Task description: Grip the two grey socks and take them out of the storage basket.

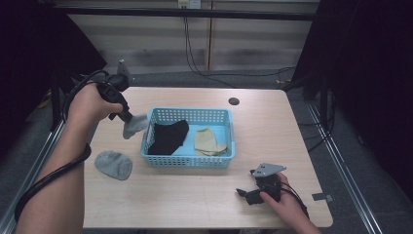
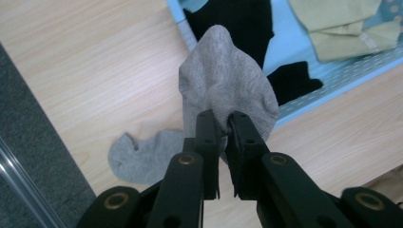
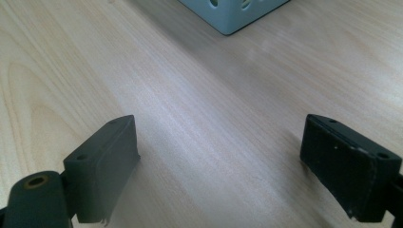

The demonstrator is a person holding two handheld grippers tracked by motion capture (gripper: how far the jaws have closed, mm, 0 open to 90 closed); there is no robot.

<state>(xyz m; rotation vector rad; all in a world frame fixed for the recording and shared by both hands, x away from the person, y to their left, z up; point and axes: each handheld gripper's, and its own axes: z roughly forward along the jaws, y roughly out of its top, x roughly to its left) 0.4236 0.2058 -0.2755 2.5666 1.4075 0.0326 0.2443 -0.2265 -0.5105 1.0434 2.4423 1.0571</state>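
Observation:
My left gripper (image 1: 127, 117) is shut on a grey sock (image 1: 135, 126), which hangs in the air just left of the blue basket's (image 1: 190, 161) left wall. In the left gripper view the grey sock (image 2: 225, 85) bunches up between the closed jaws. A second grey sock (image 1: 113, 165) lies flat on the table below it, also seen as the second grey sock (image 2: 142, 156). Inside the basket lie a black sock (image 1: 168, 137) and a beige sock (image 1: 208, 142). My right gripper (image 1: 243, 195) rests open near the table's front right, nothing between its fingers (image 3: 102, 161).
A round dark hole (image 1: 234, 101) sits in the wooden table (image 1: 272, 131) behind the basket. The basket corner (image 3: 233, 14) lies ahead of the right gripper. Cables run along the floor at the back. Metal rails flank the table.

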